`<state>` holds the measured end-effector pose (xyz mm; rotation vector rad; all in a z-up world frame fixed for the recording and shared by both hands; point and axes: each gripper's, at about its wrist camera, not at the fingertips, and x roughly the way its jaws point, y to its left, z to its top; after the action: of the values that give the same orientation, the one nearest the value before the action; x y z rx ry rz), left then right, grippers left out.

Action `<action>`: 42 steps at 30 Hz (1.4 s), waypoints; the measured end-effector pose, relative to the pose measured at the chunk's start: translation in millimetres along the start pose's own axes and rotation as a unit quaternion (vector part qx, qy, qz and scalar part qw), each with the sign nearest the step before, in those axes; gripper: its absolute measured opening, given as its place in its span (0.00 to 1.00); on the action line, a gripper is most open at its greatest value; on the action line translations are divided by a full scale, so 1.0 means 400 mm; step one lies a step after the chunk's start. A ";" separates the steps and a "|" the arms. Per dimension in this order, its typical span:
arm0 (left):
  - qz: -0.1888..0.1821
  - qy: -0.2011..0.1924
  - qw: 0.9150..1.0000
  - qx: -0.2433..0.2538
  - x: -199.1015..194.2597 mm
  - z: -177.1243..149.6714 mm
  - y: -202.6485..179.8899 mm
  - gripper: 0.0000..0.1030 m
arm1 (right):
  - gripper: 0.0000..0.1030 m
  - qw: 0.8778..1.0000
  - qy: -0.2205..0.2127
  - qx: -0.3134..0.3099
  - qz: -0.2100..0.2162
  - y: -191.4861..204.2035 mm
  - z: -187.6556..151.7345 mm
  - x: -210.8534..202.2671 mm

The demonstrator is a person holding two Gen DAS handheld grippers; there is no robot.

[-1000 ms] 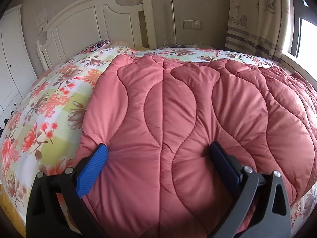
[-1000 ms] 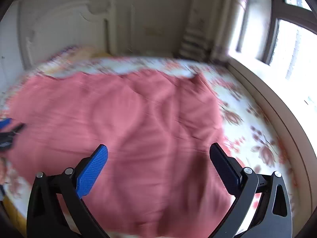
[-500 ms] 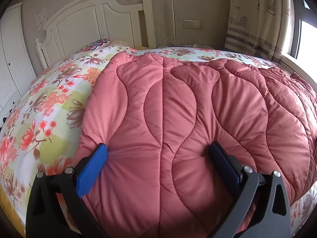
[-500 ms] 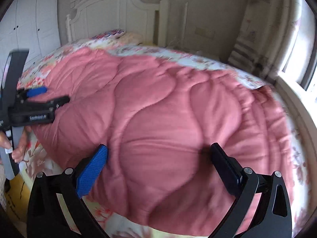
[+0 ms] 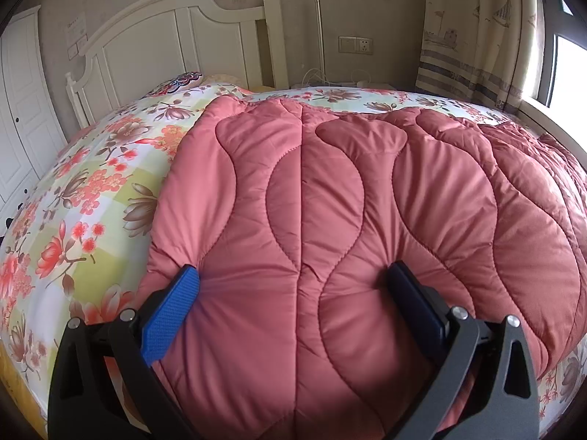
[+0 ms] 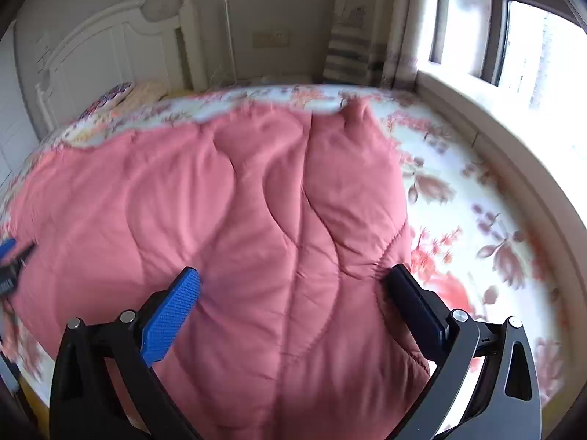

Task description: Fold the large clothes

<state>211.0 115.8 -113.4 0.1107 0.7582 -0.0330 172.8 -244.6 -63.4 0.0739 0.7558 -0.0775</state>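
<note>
A large pink quilted comforter [image 5: 348, 201] lies spread over the bed; it also fills the right wrist view [image 6: 238, 220]. My left gripper [image 5: 293, 286] is open, its blue pads pressed against the comforter near its front left corner. My right gripper [image 6: 293, 286] is open over the comforter's front right part, near its right edge. The left gripper's tip [image 6: 11, 253] shows at the far left of the right wrist view.
The bed has a floral sheet [image 5: 84, 201] and a white headboard [image 5: 176, 36]. A patterned pillow [image 5: 179, 82] lies at the head. A window sill [image 6: 506, 139] and curtain [image 5: 473, 29] run along the right side. White wardrobe doors [image 5: 18, 102] stand left.
The right gripper swung left over the comforter's middle half a second ago and has swung back right to its right edge. The left gripper stays in place on the comforter.
</note>
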 end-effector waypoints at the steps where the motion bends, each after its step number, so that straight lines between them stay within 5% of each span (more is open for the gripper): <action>1: 0.000 0.000 1.000 0.000 0.000 0.000 0.000 0.98 | 0.95 1.000 -0.012 -0.011 0.005 0.020 0.014 -0.014; 6: 0.000 0.000 1.000 0.000 0.000 0.001 0.000 0.98 | 0.95 0.997 -0.031 -0.069 0.027 0.153 0.103 0.022; 9: -0.002 -0.001 1.000 -0.002 0.000 0.001 0.001 0.98 | 0.95 0.995 0.012 -0.098 0.015 0.208 0.116 0.122; 14: -0.001 0.007 1.000 -0.001 -0.013 0.011 0.000 0.98 | 0.96 0.995 0.031 -0.086 0.038 0.188 0.094 0.183; 16: -0.035 0.015 0.999 -0.025 -0.061 0.053 0.008 0.95 | 0.96 0.995 0.030 -0.084 0.041 0.184 0.093 0.179; 18: -0.070 -0.026 0.997 -0.035 -0.126 0.110 0.009 0.96 | 0.96 0.995 0.031 -0.080 0.043 0.177 0.093 0.184; 21: -0.046 -0.078 0.996 0.005 -0.164 0.203 -0.037 0.98 | 0.96 0.995 0.030 -0.082 0.038 0.182 0.096 0.189; 25: -0.013 -0.028 0.999 0.036 0.004 0.303 -0.099 0.98 | 0.96 0.995 0.031 -0.075 0.049 0.181 0.091 0.184; 29: -0.001 0.052 0.998 0.043 0.205 0.276 -0.091 0.98 | 0.95 0.994 0.023 -0.014 0.110 0.105 0.093 0.109; 31: -0.025 0.067 0.997 0.018 0.235 0.267 -0.068 0.98 | 0.95 0.988 0.000 0.026 0.154 0.038 0.075 0.032; 36: -0.011 0.062 0.998 0.031 0.224 0.262 -0.083 0.98 | 0.95 0.974 -0.025 0.096 0.202 -0.137 -0.065 -0.159; 42: -0.020 0.068 0.997 0.023 0.225 0.266 -0.087 0.98 | 0.94 0.956 0.068 0.159 0.238 -0.195 -0.250 -0.184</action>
<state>346.7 70.3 -101.6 0.1434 0.8969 -0.0819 43.7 -309.6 -88.3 0.5701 0.8398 0.2700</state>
